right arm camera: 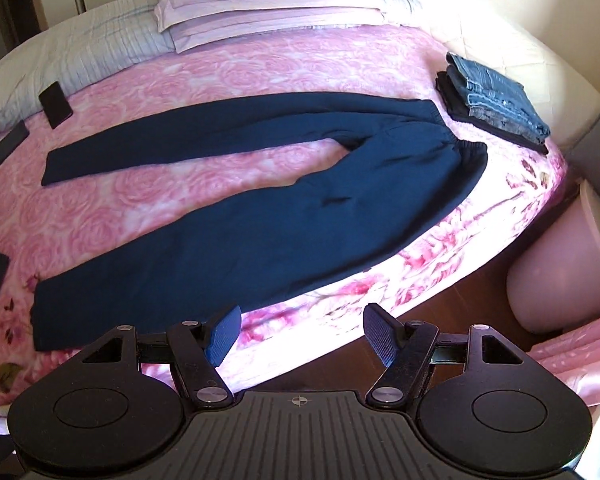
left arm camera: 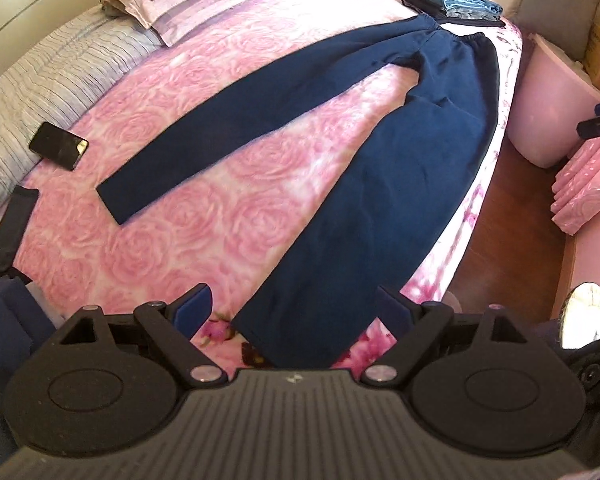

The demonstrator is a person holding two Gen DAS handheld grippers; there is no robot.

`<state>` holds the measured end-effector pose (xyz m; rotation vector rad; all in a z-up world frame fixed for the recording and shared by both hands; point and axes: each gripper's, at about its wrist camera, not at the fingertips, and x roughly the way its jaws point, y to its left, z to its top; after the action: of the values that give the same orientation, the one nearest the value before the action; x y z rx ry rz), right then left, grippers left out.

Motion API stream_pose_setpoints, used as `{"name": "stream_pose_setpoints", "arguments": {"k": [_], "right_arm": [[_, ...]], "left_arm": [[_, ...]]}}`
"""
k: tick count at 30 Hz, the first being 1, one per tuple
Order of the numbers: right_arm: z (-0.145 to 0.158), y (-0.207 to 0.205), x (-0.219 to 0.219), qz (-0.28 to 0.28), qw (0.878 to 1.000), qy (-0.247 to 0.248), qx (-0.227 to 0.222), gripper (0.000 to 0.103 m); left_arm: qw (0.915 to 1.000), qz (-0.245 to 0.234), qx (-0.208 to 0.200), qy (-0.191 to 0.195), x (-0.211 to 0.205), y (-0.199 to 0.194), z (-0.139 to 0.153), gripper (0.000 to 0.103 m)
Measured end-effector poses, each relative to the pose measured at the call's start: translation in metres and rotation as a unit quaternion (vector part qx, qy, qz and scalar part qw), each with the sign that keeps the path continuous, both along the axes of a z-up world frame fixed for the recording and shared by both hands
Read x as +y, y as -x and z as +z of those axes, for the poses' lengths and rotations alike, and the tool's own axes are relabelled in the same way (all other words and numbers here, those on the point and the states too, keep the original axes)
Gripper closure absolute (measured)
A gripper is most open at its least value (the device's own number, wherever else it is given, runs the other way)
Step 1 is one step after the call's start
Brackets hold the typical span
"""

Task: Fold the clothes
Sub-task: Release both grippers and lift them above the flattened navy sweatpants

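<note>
1. On the bed, over a pink rose-patterned cover, a pair of dark blue trousers lies spread flat, its two legs parted in a V and the elastic waistband toward the bed's far corner.
2. Just beyond the waistband sits a stack of folded clothes, blue denim on top of darker pieces.
3. A black phone rests on the cover near the end of the farther leg, beside a grey striped blanket.
4. Pale pink pillows lie at the head of the bed.
5. The left gripper hangs above the hem of the nearer leg, its blue-padded fingers spread wide with nothing gripped.
6. The right gripper hangs over the bed's edge beside the same leg, fingers likewise wide apart and empty.
7. A pink tub stands on the wooden floor next to the bed.
</note>
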<state>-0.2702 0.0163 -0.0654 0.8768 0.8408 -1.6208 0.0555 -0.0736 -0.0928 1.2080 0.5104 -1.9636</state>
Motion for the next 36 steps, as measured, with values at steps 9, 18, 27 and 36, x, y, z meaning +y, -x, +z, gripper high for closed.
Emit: {"name": "stream_pose_setpoints", "arguments": {"k": [9,18,27,36], "right_arm": [[0.001,0.006,-0.006,0.020,1.000,0.001,0.002,0.032],[-0.005,0.013,-0.011,0.031,0.999,-0.010,-0.004,0.032],[-0.028,-0.005,-0.008,0.061,0.997,-0.044,-0.024,0.032],[-0.032,-0.035,-0.018,0.096,0.994,-0.052,-0.025,0.032]], "left_arm": [[1.0000,0.005,0.007,0.005,0.004,0.014,0.002,0.017],[0.9999,-0.011,-0.011,0.005,0.007,0.024,-0.003,0.017],[0.9986,-0.005,-0.051,-0.009,0.035,0.002,-0.019,0.017],[0.9984,0.028,-0.042,-0.025,0.049,-0.016,-0.025,0.017]]}}
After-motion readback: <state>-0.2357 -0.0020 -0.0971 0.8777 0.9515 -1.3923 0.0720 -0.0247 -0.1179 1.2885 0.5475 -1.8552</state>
